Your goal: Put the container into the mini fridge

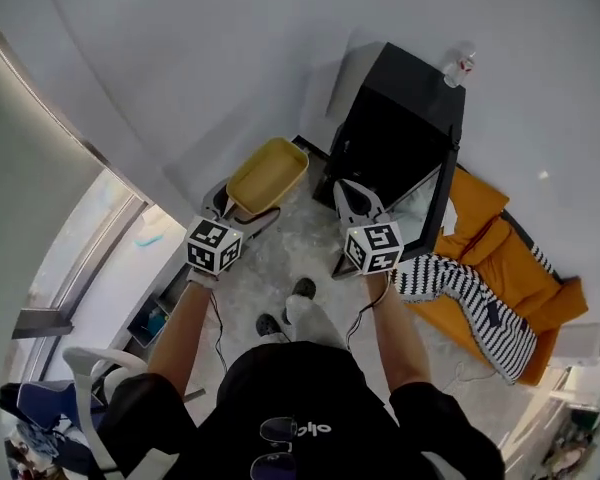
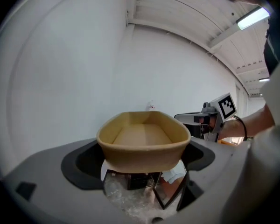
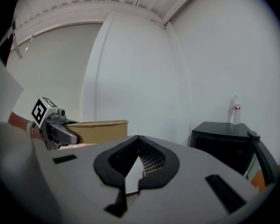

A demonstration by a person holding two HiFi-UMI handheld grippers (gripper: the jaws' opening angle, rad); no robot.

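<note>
A shallow tan container is held out level over the floor, with my left gripper shut on its near end. In the left gripper view the container fills the centre and is empty. The black mini fridge stands against the wall just right of it, its glass door swung open toward me. My right gripper hangs in front of the fridge opening, shut with nothing between its fingers. From the right gripper view the container is at the left and the fridge at the right.
A clear bottle stands on the fridge top. An orange cushion with a striped cloth lies on the floor right of the fridge. A white chair is behind my left arm. My feet stand on pale floor.
</note>
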